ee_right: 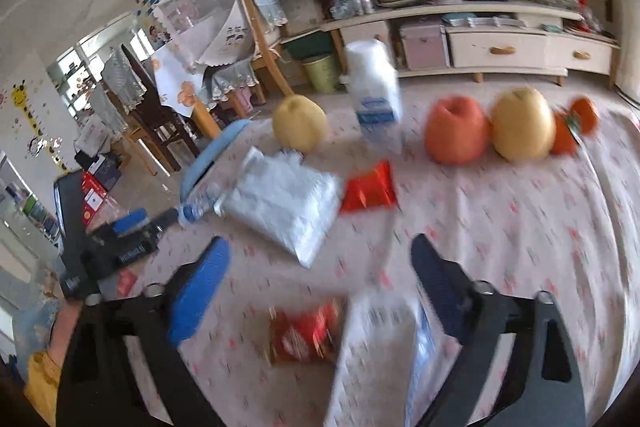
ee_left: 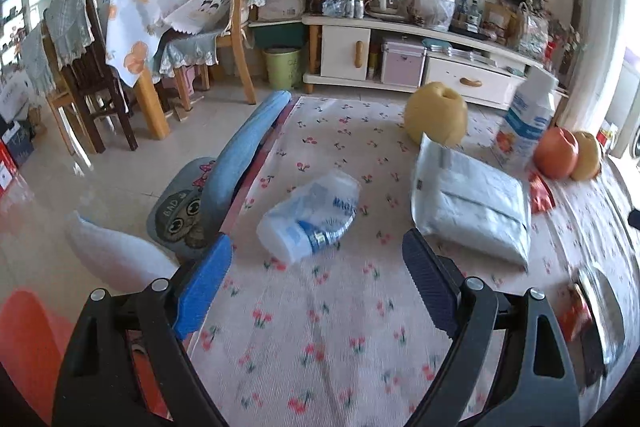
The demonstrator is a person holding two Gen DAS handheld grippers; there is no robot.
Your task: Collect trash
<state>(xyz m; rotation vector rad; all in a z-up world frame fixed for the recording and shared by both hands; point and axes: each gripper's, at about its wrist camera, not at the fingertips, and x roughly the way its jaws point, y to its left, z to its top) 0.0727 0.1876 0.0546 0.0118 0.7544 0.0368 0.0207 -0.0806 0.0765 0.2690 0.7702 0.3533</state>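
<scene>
Left gripper [ee_left: 316, 247] fingers spread above the cherry-print bench [ee_left: 320, 327], crumpled plastic bottle [ee_left: 310, 217] lying just ahead, right gripper [ee_right: 320, 251] fingers spread, empty, silver pouch [ee_right: 284, 203] beyond, red wrapper [ee_right: 370, 187] beside it

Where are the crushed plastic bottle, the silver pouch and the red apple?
crushed plastic bottle [ee_left: 310, 217], left wrist view, on its clear crumpled body.
silver pouch [ee_left: 472, 205], left wrist view, on its flat middle.
red apple [ee_right: 456, 131], right wrist view, on its front skin.
</scene>
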